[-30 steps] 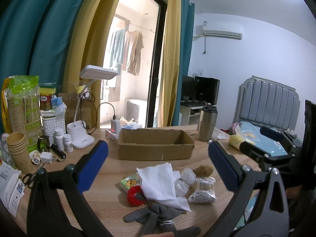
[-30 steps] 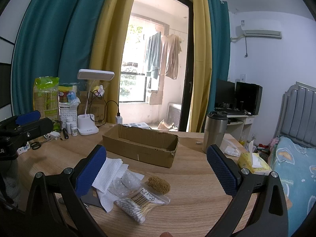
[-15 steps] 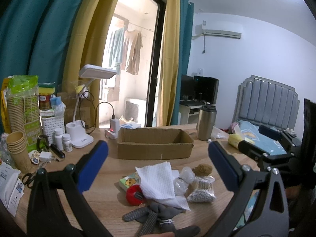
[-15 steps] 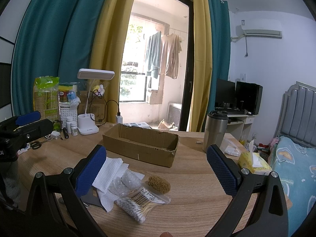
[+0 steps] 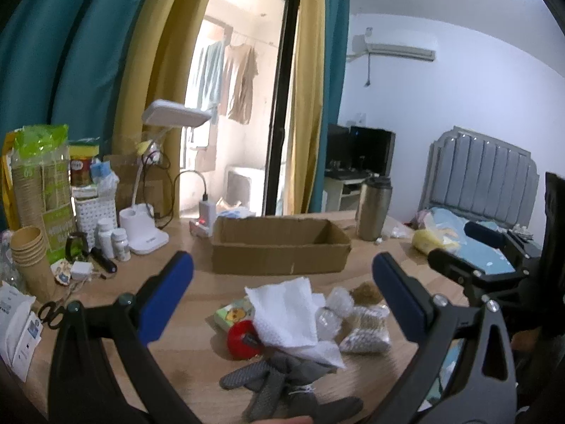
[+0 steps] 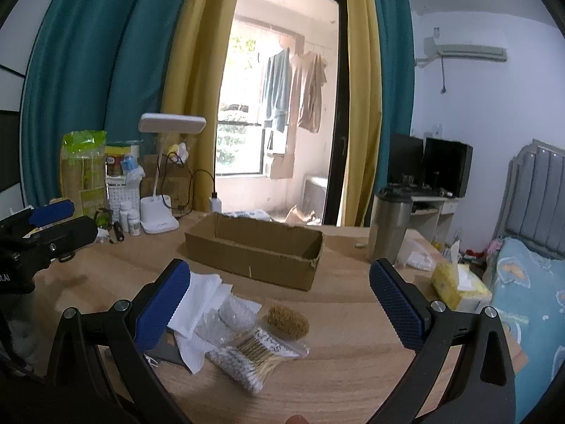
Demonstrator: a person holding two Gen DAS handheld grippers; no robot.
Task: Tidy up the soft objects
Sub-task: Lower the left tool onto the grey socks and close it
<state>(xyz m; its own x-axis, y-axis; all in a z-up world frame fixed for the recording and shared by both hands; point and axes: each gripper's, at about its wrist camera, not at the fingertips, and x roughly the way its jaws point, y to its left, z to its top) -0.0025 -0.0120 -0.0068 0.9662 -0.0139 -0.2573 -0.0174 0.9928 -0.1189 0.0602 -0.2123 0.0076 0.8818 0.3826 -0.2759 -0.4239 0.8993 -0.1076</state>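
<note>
A heap of small things lies on the wooden table: a white paper towel (image 5: pixel 286 314), grey gloves (image 5: pixel 282 385), a red round thing (image 5: pixel 240 339), a tissue pack (image 5: pixel 235 316), bubble wrap (image 5: pixel 332 312), a brown scrubber (image 6: pixel 287 321) and a bag of cotton swabs (image 6: pixel 254 351). An open, empty cardboard box (image 5: pixel 279 247) stands behind the heap. My left gripper (image 5: pixel 282 293) is open above the heap. My right gripper (image 6: pixel 279 304) is open, right of the heap.
At the back left stand a desk lamp (image 5: pixel 144 233), pill bottles (image 5: pixel 113 240), paper cups (image 5: pixel 30 258) and scissors (image 5: pixel 51 312). A steel tumbler (image 6: pixel 390 226) and a yellow tissue pack (image 6: pixel 459 288) sit at the right. A bed (image 6: pixel 529 282) lies beyond the table edge.
The left wrist view has shifted slightly, with the heap a little higher and nearer in frame. The right gripper has barely moved. Both stay open.
</note>
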